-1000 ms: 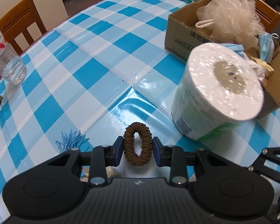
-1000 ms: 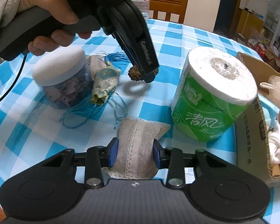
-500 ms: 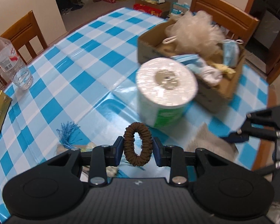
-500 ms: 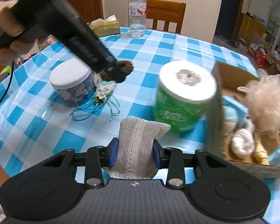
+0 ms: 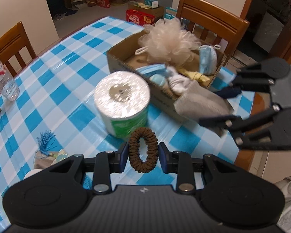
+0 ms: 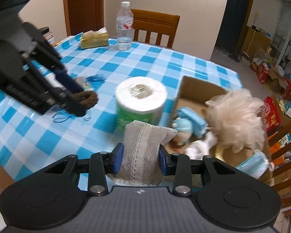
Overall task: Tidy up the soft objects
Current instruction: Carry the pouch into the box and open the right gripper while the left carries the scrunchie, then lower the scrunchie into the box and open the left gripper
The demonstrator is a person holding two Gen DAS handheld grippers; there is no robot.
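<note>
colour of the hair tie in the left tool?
Dark brown hair tie, ribbed texture; clearest in the left wrist view.

The left gripper point(image 5: 143, 154) tilts steeply downward, its blue-padded fingers point(image 5: 123, 156) clamped on a brown ribbed fabric hair tie point(image 5: 143, 149) standing upright between them. The right gripper point(image 6: 140, 158) also angles downward, its pads point(image 6: 117, 159) pressed against both sides of a grey mesh pouch with a lace strip point(image 6: 143, 147) projecting past the fingertips.

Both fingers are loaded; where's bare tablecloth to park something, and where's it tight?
Free: the checked cloth between the water bottle and the cardboard box, left of the toilet roll. Crowded: the box interior around the loofah, and the near edge by the blue tassel.
</note>
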